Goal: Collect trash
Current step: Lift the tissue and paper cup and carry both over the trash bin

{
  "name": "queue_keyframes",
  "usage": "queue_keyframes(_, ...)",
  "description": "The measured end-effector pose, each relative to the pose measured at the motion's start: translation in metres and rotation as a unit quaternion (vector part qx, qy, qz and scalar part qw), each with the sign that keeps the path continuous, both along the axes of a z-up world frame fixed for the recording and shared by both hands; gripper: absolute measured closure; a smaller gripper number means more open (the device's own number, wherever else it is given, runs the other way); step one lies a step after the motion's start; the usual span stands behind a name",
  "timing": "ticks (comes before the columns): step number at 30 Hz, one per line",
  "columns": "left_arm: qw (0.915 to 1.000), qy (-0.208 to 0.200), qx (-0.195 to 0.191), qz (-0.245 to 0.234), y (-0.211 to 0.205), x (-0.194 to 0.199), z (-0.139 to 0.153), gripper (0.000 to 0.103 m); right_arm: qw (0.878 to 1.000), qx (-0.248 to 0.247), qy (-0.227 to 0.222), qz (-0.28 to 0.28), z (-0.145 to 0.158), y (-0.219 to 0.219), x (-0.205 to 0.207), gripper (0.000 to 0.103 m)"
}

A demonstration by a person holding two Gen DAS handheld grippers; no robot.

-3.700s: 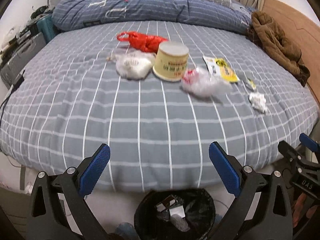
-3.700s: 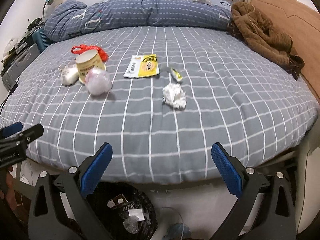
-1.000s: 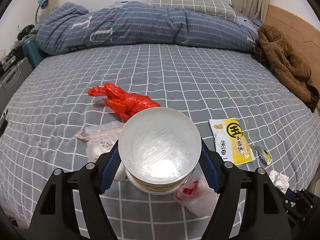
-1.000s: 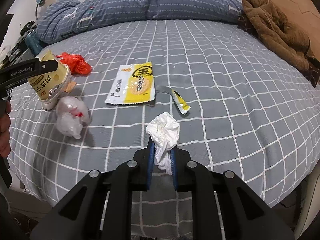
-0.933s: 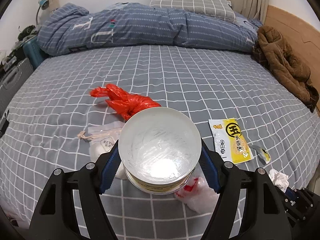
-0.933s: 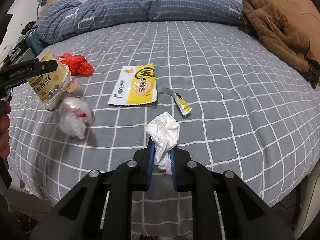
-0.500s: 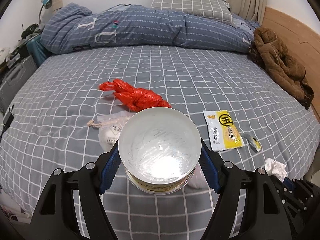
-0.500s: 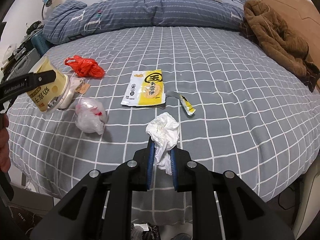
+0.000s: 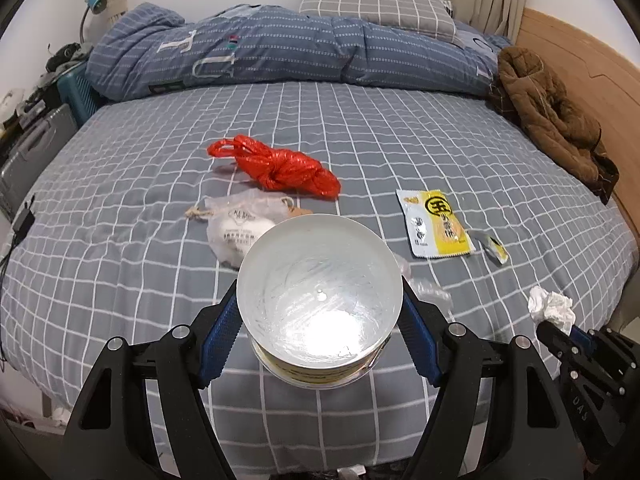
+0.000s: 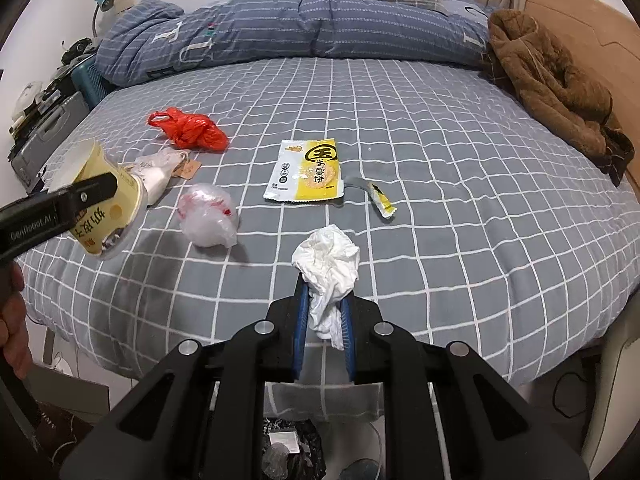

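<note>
My left gripper (image 9: 320,320) is shut on a yellow paper cup (image 9: 319,298), its blue pads pressed on both sides; the cup's open mouth faces the camera and it hangs above the bed. The right wrist view shows the same cup (image 10: 105,204) tilted at the far left. My right gripper (image 10: 325,308) is shut on a crumpled white tissue (image 10: 328,270), also seen as the tissue (image 9: 550,304) in the left wrist view. On the grey checked bed lie a red plastic bag (image 10: 188,128), a clear crumpled bag (image 10: 208,220), a yellow snack wrapper (image 10: 310,170), a small sachet (image 10: 378,198) and a white pouch (image 9: 240,228).
A black-lined trash bin (image 10: 288,452) stands on the floor below the bed's near edge, partly hidden by my right gripper. A rolled blue duvet (image 9: 280,52) and a brown coat (image 9: 552,112) lie at the back and right. A hand (image 10: 14,320) shows at the left.
Both grippers have drawn back from the bed with their loads; the litter on the bed looks smaller and farther, and the bin has come into the right wrist view's bottom edge.
</note>
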State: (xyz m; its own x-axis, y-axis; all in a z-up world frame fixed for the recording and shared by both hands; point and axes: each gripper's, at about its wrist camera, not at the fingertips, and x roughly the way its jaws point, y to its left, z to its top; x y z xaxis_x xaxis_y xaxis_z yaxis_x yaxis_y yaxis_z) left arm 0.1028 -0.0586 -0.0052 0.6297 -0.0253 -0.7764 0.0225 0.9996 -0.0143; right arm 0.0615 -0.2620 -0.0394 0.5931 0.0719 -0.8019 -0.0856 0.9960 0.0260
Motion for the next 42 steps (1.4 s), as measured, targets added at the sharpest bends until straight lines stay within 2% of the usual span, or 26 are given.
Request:
queue_keyframes(15, 0.9999, 0.013, -0.005, 0.0, -0.003, -0.05, -0.002, 0.032, 1.0, 0.002, -0.005, 0.009, 0.01, 0.01, -0.036, 0.088)
queue_keyframes(42, 0.9994, 0.033, -0.014, 0.003, -0.001, -0.137, -0.019, 0.032, 1.0, 0.0, 0.0, 0.012, 0.005, 0.022, -0.109, 0.088)
